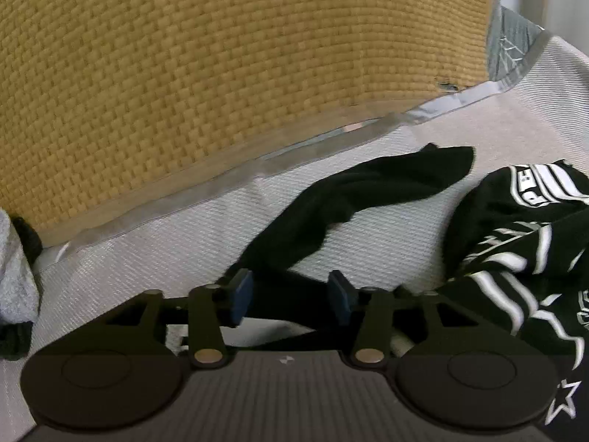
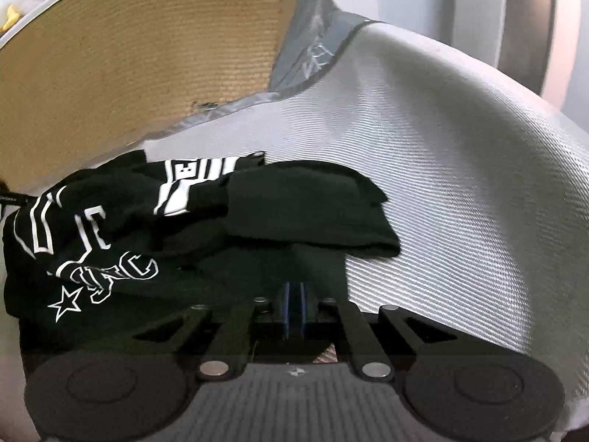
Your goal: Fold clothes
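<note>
Work surface: a mattress point(image 1: 154, 258) covered in white ribbed fabric with a grey taped edge. A woven tan headboard point(image 1: 184, 73) stands upright along that edge.

Task item: a black garment point(image 2: 294, 202) with white stripes, outlined lettering and star prints lies bunched on the mattress near the headboard edge. In the left wrist view a plain black sleeve point(image 1: 349, 191) of it stretches loosely across the white fabric toward the headboard, while the printed bulk sits at the right of that view. In the right wrist view a folded black portion lies flat, its end reaching toward the open middle of the mattress.

Left gripper point(image 1: 291, 294): jaws stand apart, blue pads clearly separated. Black cloth passes between them, but the pads do not press on it.

Right gripper point(image 2: 293, 309): jaws drawn together, blue pads nearly touching, with only a thin dark gap. The tips sit at the near edge of the black cloth; whether fabric is pinched between the pads cannot be determined.

Other item: a grey knitted cloth point(image 1: 14, 269) lies at the mattress edge, far left in the left wrist view.
</note>
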A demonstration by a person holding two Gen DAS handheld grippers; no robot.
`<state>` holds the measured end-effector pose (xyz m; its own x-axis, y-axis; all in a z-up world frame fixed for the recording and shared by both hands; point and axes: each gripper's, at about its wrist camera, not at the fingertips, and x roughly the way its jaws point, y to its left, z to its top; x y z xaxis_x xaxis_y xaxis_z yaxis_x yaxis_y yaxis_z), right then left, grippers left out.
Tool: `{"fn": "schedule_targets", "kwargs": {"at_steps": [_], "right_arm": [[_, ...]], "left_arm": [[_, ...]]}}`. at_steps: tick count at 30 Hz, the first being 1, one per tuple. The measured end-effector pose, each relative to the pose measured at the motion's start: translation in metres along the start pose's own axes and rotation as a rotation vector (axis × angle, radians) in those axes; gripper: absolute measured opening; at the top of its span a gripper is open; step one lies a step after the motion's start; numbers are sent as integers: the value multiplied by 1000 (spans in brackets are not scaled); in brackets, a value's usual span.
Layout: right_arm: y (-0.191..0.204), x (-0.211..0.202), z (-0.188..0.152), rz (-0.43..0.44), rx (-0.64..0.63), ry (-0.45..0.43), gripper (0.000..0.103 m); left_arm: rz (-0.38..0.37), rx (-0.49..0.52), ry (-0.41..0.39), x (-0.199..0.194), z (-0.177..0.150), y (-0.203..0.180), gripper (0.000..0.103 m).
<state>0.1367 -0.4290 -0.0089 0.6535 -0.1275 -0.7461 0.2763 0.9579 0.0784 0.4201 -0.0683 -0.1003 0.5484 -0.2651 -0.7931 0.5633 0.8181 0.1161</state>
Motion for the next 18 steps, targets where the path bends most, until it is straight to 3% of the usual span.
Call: {"fn": "schedule_targets", "kwargs": {"at_steps": [5, 10, 12, 15, 18], "right_arm": [[13, 4, 2, -10, -34, 4, 10], [23, 13, 3, -23, -71, 27, 10], [28, 15, 3, -28, -92, 32, 10], [38, 16, 3, -23, -123, 30, 10], [49, 20, 2, -16, -152, 35, 10]], "left_arm": [[2, 10, 28, 13, -8, 18, 59], [-29, -81, 85, 40, -10, 42, 76], [-61, -140, 125, 54, -13, 53, 78], [-127, -252, 162, 61, -20, 65, 72], [-162, -259, 148, 55, -28, 63, 53]]}}
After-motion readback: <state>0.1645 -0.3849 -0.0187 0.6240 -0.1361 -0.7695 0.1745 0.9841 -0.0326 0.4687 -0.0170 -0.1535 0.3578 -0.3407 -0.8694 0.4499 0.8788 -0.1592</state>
